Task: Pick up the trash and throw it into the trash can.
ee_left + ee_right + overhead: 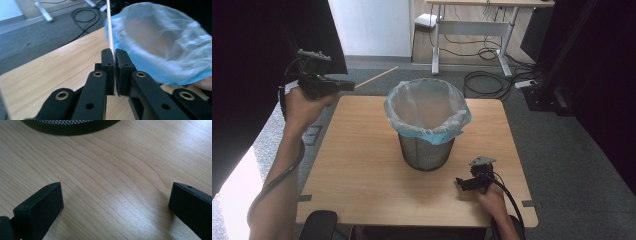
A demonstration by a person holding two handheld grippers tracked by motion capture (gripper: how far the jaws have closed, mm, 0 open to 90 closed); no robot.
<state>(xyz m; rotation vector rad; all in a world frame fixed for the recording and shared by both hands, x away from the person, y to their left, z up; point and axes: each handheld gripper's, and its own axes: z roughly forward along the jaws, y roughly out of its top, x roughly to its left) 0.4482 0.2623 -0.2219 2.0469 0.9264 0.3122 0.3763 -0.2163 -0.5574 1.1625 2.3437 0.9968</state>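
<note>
A black mesh bin [426, 152] lined with a pale blue bag [428, 111] stands in the middle of the wooden table [362, 160]. My left gripper [346, 85] is raised off the table's far left corner, shut on a thin wooden stick [377, 77] that points toward the bin. In the left gripper view the stick [109, 27] rises from between the closed pads [114, 58], with the bag [165, 42] just to its right. My right gripper [460, 183] rests low on the table in front of the bin, right of centre. Its jaws stand wide apart over bare wood [117, 195], the bin's base [70, 126] ahead.
A desk frame [472, 30] and loose cables [492, 80] lie on the grey carpet beyond the table. A power strip [526, 84] lies at the right. Dark curtains flank both sides. A black chair part [318, 225] sits by the table's near left edge.
</note>
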